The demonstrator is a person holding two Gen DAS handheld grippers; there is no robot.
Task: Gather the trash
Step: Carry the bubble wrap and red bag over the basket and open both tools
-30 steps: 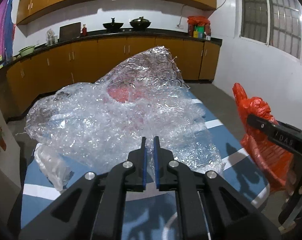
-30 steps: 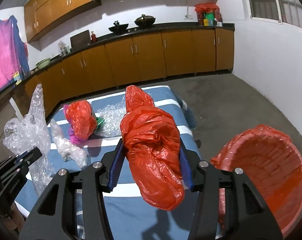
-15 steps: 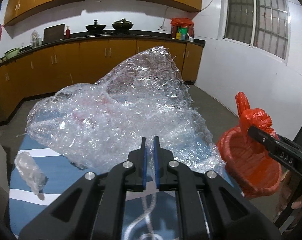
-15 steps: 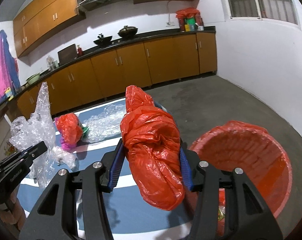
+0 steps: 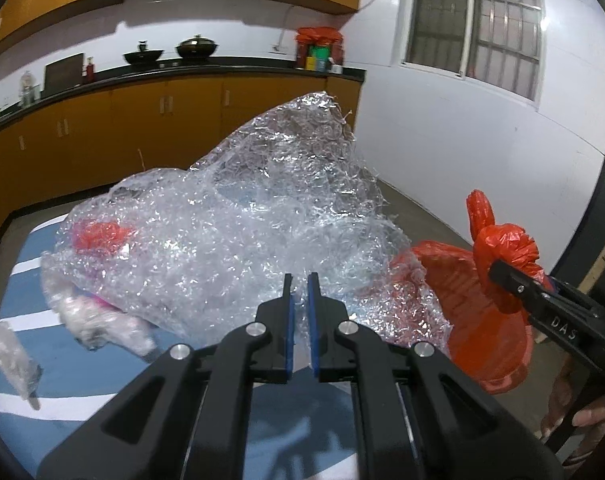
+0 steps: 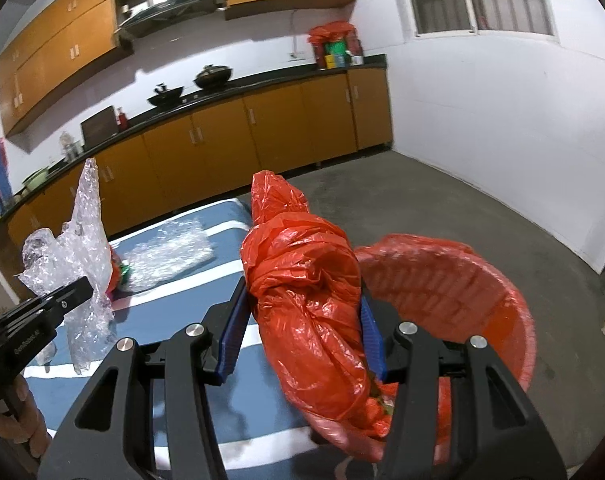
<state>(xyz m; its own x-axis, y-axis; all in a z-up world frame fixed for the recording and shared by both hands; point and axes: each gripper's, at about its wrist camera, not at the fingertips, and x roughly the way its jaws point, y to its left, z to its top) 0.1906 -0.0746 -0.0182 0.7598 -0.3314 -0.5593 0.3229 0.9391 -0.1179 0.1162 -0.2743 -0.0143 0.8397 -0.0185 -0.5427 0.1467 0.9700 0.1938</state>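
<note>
The left gripper (image 5: 298, 280) has its jaws pressed nearly together on the near edge of a big crumpled sheet of bubble wrap (image 5: 238, 216), which rises in a tall peak in front of its camera and is held up over the blue-and-white striped counter (image 5: 78, 380). Through the wrap a red bundle (image 5: 100, 236) shows at the left, with something pink below it, though the plastic blurs both. A small clear wrapper (image 5: 10, 356) appears at the near left edge of the counter, too blurred to say whether it rests there. In the right wrist view the right gripper (image 6: 302, 332) has its jaws spread wide and clamped on a knotted red plastic bag (image 6: 306, 304), whose twisted top stands above the blue pads (image 6: 232, 340) and whose bulk sags below them. That bag hangs over the near left rim of a round basket lined with red plastic (image 6: 462, 280), standing on the grey concrete floor (image 6: 442, 200) just right of the counter; some scraps lie inside near its rim. Farther along the counter lies a flat piece of bubble wrap (image 6: 170, 252), and a red and green bundle (image 6: 116, 270) peeks from behind the held sheet at the left. Orange cabinets (image 6: 262, 128) run along the far wall under a dark worktop carrying two black woks (image 6: 212, 74).
</note>
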